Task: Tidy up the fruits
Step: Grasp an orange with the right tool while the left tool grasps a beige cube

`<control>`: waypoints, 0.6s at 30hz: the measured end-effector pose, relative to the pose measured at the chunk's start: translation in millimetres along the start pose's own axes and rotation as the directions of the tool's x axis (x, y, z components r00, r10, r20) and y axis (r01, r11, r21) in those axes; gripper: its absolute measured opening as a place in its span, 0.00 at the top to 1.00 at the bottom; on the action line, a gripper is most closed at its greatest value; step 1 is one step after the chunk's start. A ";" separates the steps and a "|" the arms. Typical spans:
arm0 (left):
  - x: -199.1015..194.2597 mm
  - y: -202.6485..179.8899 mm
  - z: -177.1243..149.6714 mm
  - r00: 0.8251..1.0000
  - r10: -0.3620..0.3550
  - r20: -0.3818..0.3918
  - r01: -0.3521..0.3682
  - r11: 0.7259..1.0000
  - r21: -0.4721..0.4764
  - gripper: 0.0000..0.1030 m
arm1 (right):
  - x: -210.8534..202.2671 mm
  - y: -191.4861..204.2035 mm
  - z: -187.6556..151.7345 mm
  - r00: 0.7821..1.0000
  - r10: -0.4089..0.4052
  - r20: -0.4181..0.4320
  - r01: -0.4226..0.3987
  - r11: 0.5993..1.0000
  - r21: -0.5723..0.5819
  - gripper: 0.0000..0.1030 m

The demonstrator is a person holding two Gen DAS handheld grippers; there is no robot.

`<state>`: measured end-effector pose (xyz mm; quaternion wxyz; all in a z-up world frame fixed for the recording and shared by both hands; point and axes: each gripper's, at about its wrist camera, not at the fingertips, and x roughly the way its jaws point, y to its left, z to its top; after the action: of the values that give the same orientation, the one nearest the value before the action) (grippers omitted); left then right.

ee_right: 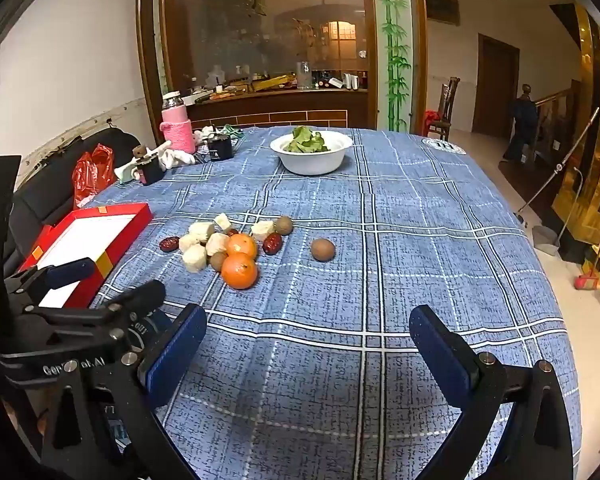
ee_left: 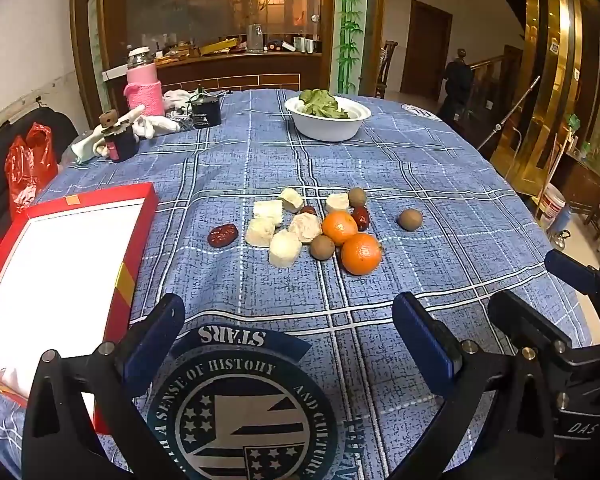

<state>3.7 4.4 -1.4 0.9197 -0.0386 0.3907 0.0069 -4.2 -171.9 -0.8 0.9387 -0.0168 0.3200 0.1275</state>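
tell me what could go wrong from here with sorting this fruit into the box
1. The oranges and the small brown fruit are round and lie loose on the cloth; a nudge from the tongs could send them rolling, perhaps off the table.
2. The pale chunks, dates and oranges touch in one tight cluster, so picking one may shove its neighbours.
3. The red box sits at the table's left edge; a bump from the left tongs might push it off.

Home dining room: clothed table (ee_right: pixel 380 240), sideboard (ee_right: pixel 276 108).
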 end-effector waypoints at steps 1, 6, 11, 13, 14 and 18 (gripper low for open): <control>2.0 3.4 1.1 1.000 -0.002 -0.006 0.002 1.000 -0.012 0.00 | 0.2 0.0 -0.1 1.000 -0.002 -0.003 0.002 1.000 0.000 0.01; -0.7 7.4 5.1 1.000 0.026 0.016 -0.026 1.000 0.014 0.00 | 0.2 1.1 2.4 1.000 0.002 -0.017 -0.003 1.000 -0.006 0.01; 5.5 18.6 -3.3 0.999 0.032 0.020 -0.032 0.999 0.021 0.00 | 7.3 4.4 6.9 0.999 0.049 -0.024 -0.049 0.999 0.005 0.01; 6.6 25.6 -3.8 0.999 0.036 0.019 -0.036 0.999 0.012 0.00 | 12.7 6.7 7.2 0.997 0.077 -0.021 -0.077 0.997 0.007 0.01; 7.7 29.9 -4.6 0.999 0.031 0.015 -0.031 0.999 0.008 0.00 | 16.1 8.6 9.4 0.996 0.088 -0.021 -0.088 0.996 0.003 0.02; 12.8 41.2 -5.3 1.000 0.024 -0.003 -0.024 1.000 0.005 0.00 | 35.0 19.1 17.4 0.986 0.161 -0.031 -0.162 0.987 -0.014 0.04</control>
<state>7.0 44.9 -16.9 0.9190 -0.0315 0.3927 0.0171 28.1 -143.5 -7.2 0.9202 -0.0003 0.3333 0.2055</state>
